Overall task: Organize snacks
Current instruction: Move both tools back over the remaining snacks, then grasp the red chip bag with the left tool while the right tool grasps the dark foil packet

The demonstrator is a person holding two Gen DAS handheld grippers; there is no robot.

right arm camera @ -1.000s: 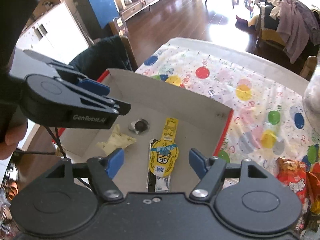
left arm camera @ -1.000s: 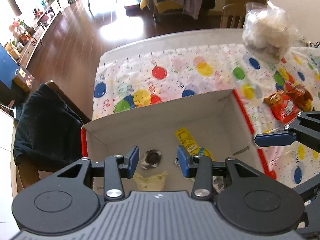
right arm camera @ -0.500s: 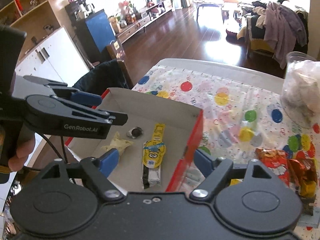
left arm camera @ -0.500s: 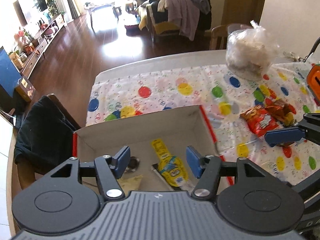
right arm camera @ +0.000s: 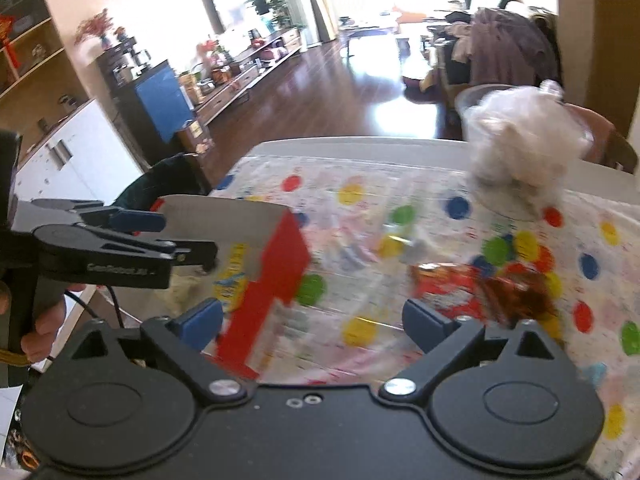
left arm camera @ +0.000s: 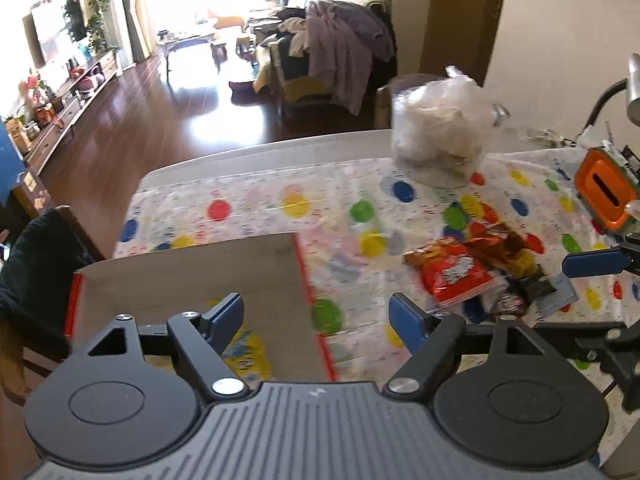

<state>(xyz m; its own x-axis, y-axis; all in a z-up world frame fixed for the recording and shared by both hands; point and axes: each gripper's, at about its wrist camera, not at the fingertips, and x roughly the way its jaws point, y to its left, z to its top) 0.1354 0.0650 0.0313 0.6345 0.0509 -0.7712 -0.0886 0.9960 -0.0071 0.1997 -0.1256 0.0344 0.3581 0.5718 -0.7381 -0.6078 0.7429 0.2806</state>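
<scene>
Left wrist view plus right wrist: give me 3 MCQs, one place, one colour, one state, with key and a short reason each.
1. Where does the red snack packet lie?
A. inside the box
B. on the spotted tablecloth, right of the box
C. on the floor

2. What colour is the outside of the cardboard box?
A. red
B. green
C. black

3. How do both grippers stand?
A. both shut on packets
B. left shut, right open
C. both open, holding nothing

Key: 1 B, the packet rests on the tablecloth beyond the box wall. 2 A, the outer wall shows red in the right wrist view. 3 C, the left gripper and right gripper have just been opening, with nothing between the pads.
</scene>
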